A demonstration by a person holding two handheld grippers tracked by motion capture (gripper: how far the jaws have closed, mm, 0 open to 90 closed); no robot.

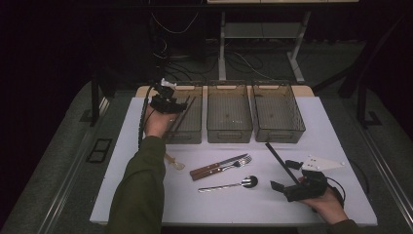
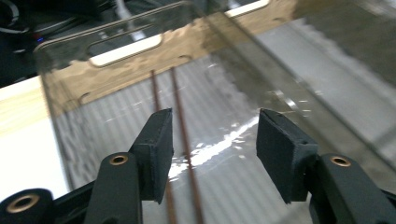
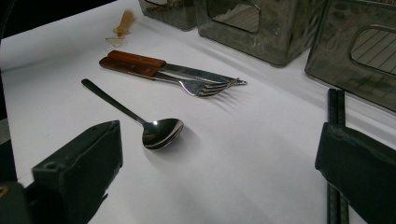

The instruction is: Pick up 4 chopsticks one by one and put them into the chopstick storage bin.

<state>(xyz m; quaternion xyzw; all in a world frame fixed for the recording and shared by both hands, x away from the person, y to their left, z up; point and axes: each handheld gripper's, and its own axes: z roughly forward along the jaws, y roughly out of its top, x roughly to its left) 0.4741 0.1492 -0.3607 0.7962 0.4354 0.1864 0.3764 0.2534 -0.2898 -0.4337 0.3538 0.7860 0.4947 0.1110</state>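
My left gripper hovers open over the leftmost clear bin. Two thin brown chopsticks lie on that bin's floor, below the gap between the jaws of the left gripper, untouched. My right gripper rests open near the table's front right; nothing sits between the jaws of the right gripper. A pair of black chopsticks lies just beside its far jaw, and the black chopsticks run under that jaw. A steel spoon lies ahead of it.
A wooden-handled knife and fork lie side by side mid-table, with the steel spoon in front of them. A small pale spoon lies by the left sleeve. Two more clear bins stand in a row at the back.
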